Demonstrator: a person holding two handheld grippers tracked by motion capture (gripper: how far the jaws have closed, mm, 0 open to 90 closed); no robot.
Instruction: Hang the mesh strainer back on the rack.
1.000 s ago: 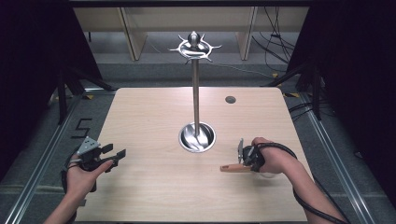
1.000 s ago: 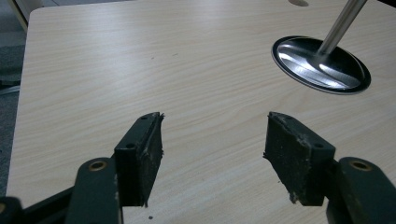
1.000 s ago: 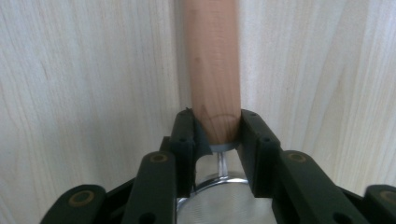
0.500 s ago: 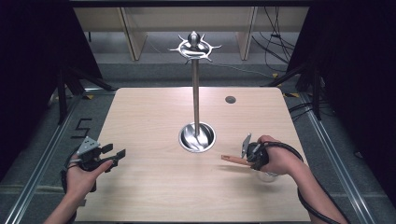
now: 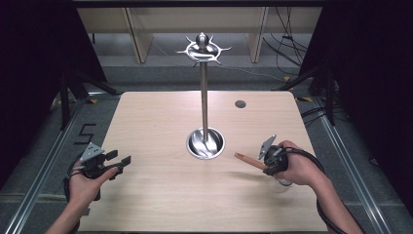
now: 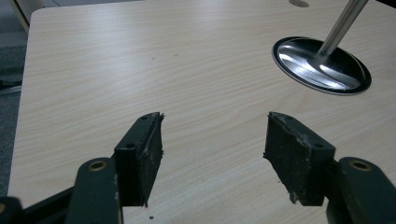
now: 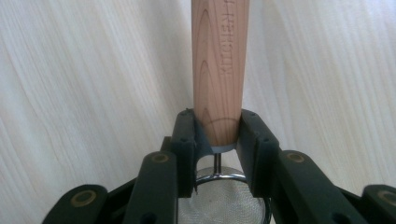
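At the table's right side, our right gripper (image 5: 271,161) is clamped on the wooden handle (image 7: 219,70) of a mesh strainer (image 7: 219,205), so we should keep it firm and level while raising it toward the hook stand (image 5: 204,97), with the left gripper (image 5: 117,163) wide open, holding nothing.

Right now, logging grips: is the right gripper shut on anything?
Shut: the right gripper clamps the strainer's wooden handle between both jaws.
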